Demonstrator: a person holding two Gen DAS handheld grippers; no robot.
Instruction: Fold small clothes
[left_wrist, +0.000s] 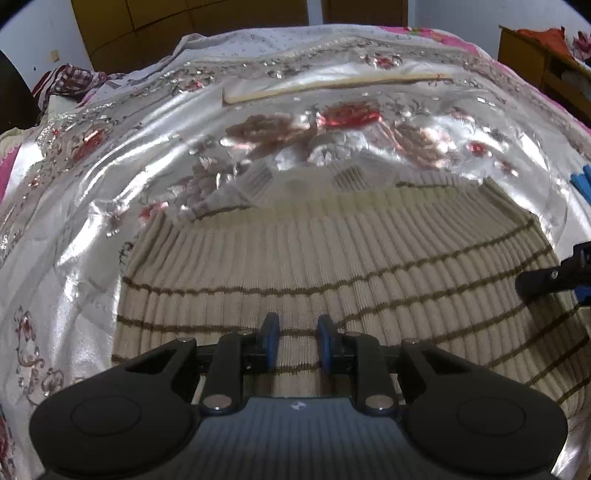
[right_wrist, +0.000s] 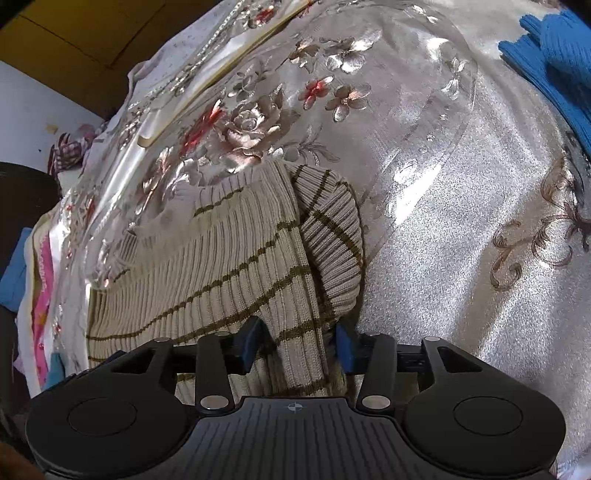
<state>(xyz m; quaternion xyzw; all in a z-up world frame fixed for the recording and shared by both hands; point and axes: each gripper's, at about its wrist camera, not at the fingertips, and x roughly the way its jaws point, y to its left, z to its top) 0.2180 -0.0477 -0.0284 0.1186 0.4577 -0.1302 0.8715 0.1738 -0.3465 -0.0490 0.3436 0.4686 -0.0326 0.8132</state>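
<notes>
A beige ribbed sweater (left_wrist: 332, 258) with thin olive stripes lies flat on a shiny floral cloth (left_wrist: 110, 184). My left gripper (left_wrist: 297, 332) is low over the sweater's near part. Its jaws stand narrow, and knit fills the gap between the blue pads. In the right wrist view the sweater (right_wrist: 221, 258) has a sleeve (right_wrist: 328, 236) folded along its right edge. My right gripper (right_wrist: 299, 345) stands at that edge with its jaws apart, and a loose fold of the knit runs between them. The right gripper (left_wrist: 554, 277) also shows at the left wrist view's right edge.
A blue knit garment (right_wrist: 546, 55) lies at the far right of the cloth. A long wooden stick (left_wrist: 332, 86) lies across the far side. Wooden cupboard doors (left_wrist: 184, 26) stand behind, a wooden cabinet (left_wrist: 535, 62) is at back right, and a plaid cloth (left_wrist: 70, 79) at back left.
</notes>
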